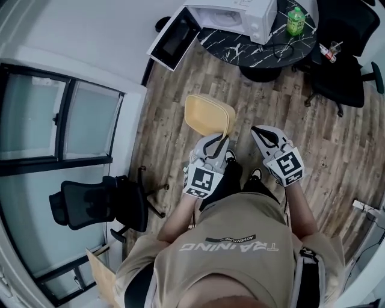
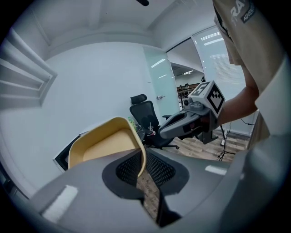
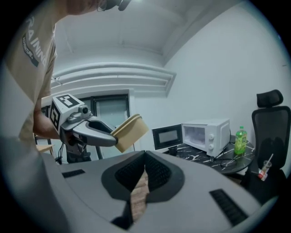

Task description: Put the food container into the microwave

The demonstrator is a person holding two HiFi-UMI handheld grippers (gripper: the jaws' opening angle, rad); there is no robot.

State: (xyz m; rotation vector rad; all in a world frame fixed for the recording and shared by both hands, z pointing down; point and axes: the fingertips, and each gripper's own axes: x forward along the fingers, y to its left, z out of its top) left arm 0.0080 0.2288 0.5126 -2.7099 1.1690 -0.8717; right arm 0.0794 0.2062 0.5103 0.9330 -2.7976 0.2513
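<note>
Across the wood floor (image 1: pixel 337 138) from the open microwave (image 1: pixel 236 15), our left gripper (image 1: pixel 220 139) pinches just the rim of the food container (image 1: pixel 206 113); it may slip. Our right gripper (image 1: pixel 259 132) has its jaws together, empty.

Right claw (image 3: pixel 145 154) closed (empty); left claw (image 3: pixel 112 136) grips food container (image 3: pixel 132 129).

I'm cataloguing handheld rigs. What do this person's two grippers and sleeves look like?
The left gripper and right gripper both have light grey moulded bodies, dark ribbed pads inside the jaws, and a white cube with black square markers. The person wears a tan short-sleeved T-shirt.
</note>
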